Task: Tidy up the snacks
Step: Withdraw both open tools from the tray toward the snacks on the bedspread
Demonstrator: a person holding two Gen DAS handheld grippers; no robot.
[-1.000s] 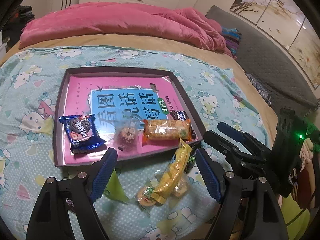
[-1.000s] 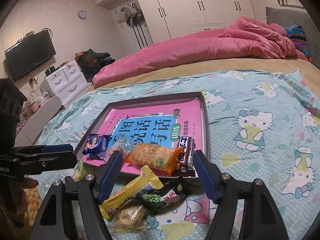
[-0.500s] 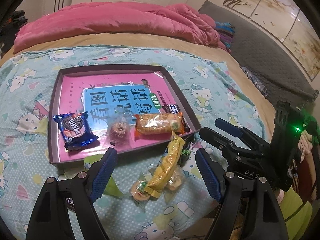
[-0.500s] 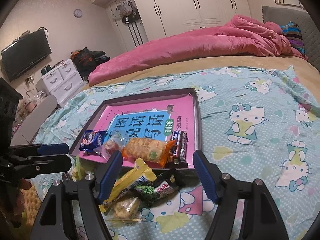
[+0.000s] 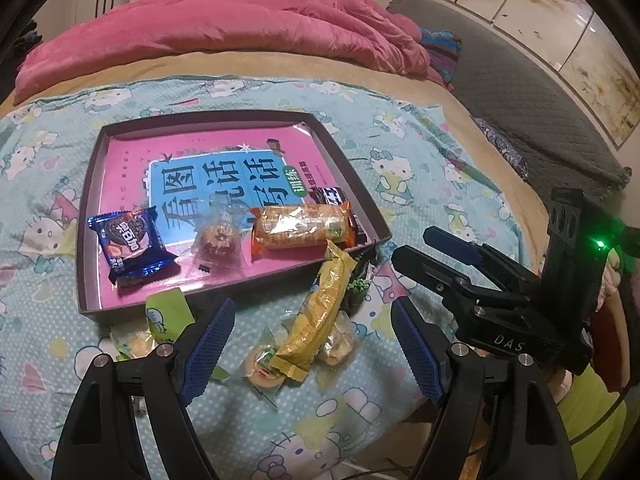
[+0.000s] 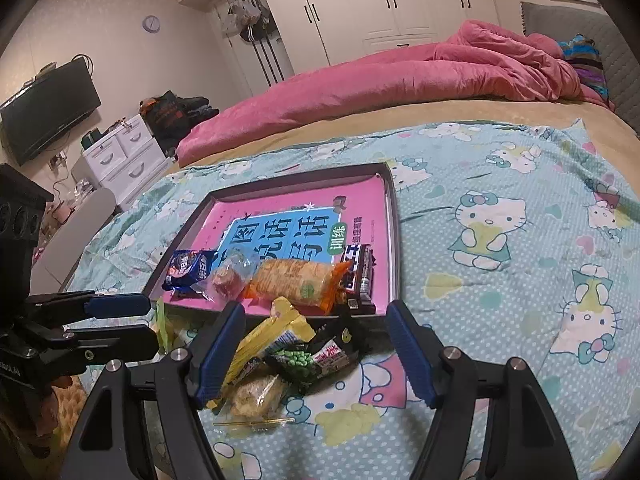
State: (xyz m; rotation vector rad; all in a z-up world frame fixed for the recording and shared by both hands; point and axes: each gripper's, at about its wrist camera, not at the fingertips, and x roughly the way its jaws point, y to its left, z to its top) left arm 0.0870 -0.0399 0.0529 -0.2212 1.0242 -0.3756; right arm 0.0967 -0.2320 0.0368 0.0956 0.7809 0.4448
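both tongs, left [image 5: 312, 344] and right [image 6: 312, 354], gape wide and empty over the loose snacks [image 5: 316, 320]; overlapping wrappers could slip or drag neighbours when pinched toward the tray [image 5: 90, 200].

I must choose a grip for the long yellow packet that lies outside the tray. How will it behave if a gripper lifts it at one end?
The yellow packet is long and already bends over the snacks under it, so it would probably droop. Its glossy film may slip between the pads. It looks light, and its top end leans on the tray edge, so lifting may drag it along the rim.
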